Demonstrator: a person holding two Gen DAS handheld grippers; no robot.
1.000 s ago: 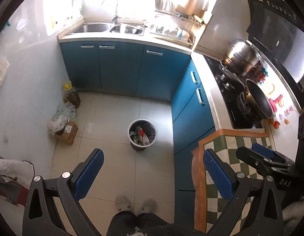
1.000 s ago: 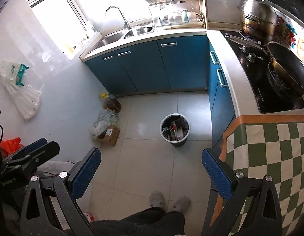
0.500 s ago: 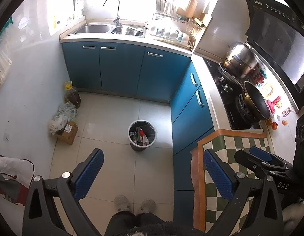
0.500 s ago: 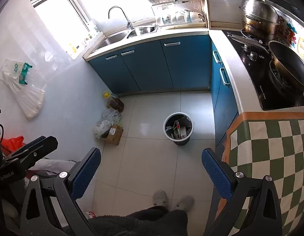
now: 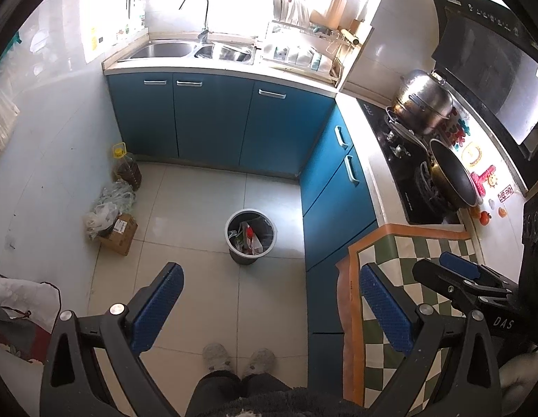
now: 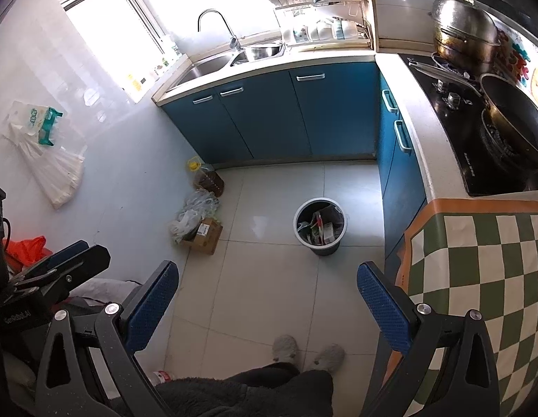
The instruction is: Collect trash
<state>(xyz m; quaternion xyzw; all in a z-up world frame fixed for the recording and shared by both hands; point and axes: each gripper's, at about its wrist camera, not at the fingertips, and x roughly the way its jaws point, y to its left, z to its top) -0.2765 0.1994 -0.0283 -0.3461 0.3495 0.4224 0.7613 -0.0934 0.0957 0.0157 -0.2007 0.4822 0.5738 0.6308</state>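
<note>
Both hand-held grippers, left (image 5: pixel 269 307) and right (image 6: pixel 267 304), gape wide and hold nothing, high above the trash bin (image 5: pixel 250 236) (full of wrappers) on the floor (image 5: pixel 199 208).

The letters "DAS" stand in white on the black body of the right gripper (image 5: pixel 477 278), seen at the lower right of the left wrist view. White lettering also runs along the black body of the left gripper (image 6: pixel 60 260) in the right wrist view, but it is too small to read for sure. A red square sticker (image 5: pixel 506 194) on the wall by the stove bears characters that cannot be made out. The white label on the cardboard box (image 5: pixel 120 234) is too blurred to read.
</note>
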